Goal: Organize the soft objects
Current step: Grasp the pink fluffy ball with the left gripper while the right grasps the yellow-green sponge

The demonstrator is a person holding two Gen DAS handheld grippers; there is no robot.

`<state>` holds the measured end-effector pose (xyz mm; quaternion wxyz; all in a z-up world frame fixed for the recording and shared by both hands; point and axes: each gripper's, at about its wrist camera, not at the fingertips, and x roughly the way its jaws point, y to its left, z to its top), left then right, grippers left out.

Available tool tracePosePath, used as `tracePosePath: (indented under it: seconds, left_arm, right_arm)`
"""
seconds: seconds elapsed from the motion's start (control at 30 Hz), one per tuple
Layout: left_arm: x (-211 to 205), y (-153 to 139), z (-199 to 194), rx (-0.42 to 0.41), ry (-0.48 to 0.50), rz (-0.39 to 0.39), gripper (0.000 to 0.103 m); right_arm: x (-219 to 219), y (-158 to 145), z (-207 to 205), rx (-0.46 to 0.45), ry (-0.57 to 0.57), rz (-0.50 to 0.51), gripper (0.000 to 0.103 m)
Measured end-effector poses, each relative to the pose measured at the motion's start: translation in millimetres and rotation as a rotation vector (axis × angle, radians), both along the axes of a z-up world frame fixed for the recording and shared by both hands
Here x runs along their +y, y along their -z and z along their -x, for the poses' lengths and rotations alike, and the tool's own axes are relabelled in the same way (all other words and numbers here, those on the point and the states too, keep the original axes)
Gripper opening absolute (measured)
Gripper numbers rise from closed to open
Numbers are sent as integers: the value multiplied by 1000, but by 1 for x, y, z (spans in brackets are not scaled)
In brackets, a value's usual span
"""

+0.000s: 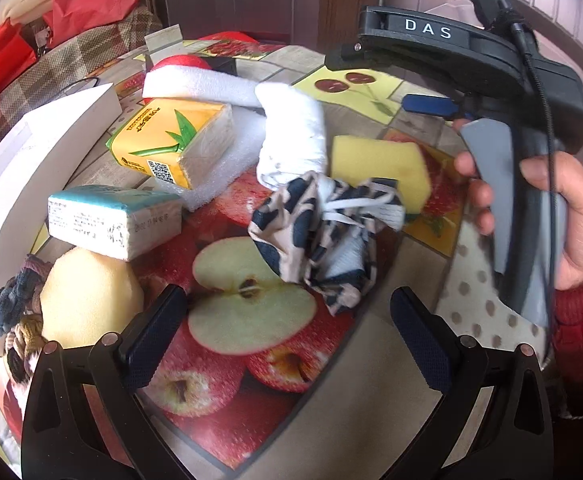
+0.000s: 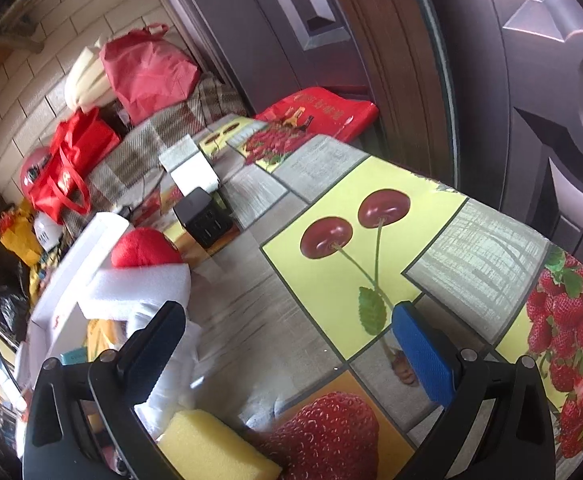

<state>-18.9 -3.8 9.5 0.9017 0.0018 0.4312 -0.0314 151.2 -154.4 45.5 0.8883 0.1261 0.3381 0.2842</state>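
Soft things lie on the fruit-print tablecloth (image 1: 251,420). In the left wrist view I see a patterned beige-and-navy cloth bundle (image 1: 323,240), a rolled white towel (image 1: 295,136), a yellow sponge (image 1: 379,168), white foam (image 1: 199,84), a yellow tissue pack (image 1: 171,140), a blue-white tissue pack (image 1: 111,220), a pale yellow foam ball (image 1: 87,296) and hair scrunchies (image 1: 11,312). My left gripper (image 1: 287,340) is open and empty, just short of the cloth bundle. My right gripper (image 2: 291,348) is open and empty above the cloth, with the sponge (image 2: 211,448) at its lower left.
A white box (image 1: 31,168) stands at the table's left. A red plush (image 2: 143,248), a black charger block (image 2: 203,216) and a small white box (image 2: 193,172) sit farther back. Red bags (image 2: 147,72) rest on a plaid-covered surface. A dark door (image 2: 491,80) is behind the table.
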Motion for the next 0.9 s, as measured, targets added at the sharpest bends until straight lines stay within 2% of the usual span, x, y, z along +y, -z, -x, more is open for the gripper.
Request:
tracePosePath:
  seconds: [0.13, 0.17, 0.2, 0.23, 0.27, 0.3, 0.37, 0.43, 0.47, 0.53, 0.63, 0.67, 0.77, 0.83, 0.9]
  left_arm:
    - [7, -37, 58, -167, 11, 76, 102]
    - [17, -46, 70, -196, -1, 90, 102]
    - [28, -53, 81, -222, -26, 86, 103]
    - [38, -58, 91, -261, -60, 51, 103]
    - [51, -62, 97, -266, -104, 20, 103]
    - [64, -65, 97, -221, -148, -19, 103]
    - [94, -57, 98, -124, -234, -39, 103]
    - [115, -41, 100, -53, -297, -17, 103]
    - [120, -36, 105, -54, -315, -2, 103]
    - [120, -29, 113, -73, -297, 2, 102]
    - [111, -20, 112, -62, -244, 58, 98]
    - [108, -18, 109, -56, -229, 73, 97]
    - [100, -13, 99, -46, -202, 112, 95]
    - [94, -7, 91, -18, -206, 101, 90]
    - [89, -3, 86, -8, -197, 94, 90]
  right_arm:
    - [-22, -27, 20, -193, -81, -83, 103]
    - [-22, -33, 24, -225, -135, -70, 103]
    - [-18, -37, 25, -220, -192, -30, 103]
    - [-11, -38, 25, -202, -246, 24, 103]
    - [-4, -37, 26, -187, -298, 92, 103]
    - [3, -33, 27, -173, -333, 158, 103]
    - [11, -23, 32, -185, -377, 263, 103]
    - [11, -16, 38, -208, -410, 304, 103]
    - [10, -12, 39, -211, -434, 313, 103]
    - [7, -9, 49, -250, -462, 332, 103]
    - [10, -4, 57, -311, -510, 404, 103]
    - [14, -2, 56, -315, -523, 425, 103]
    - [25, 4, 56, -310, -549, 466, 93]
    - [32, 8, 54, -296, -568, 488, 90]
    - [36, 10, 56, -289, -591, 485, 90]
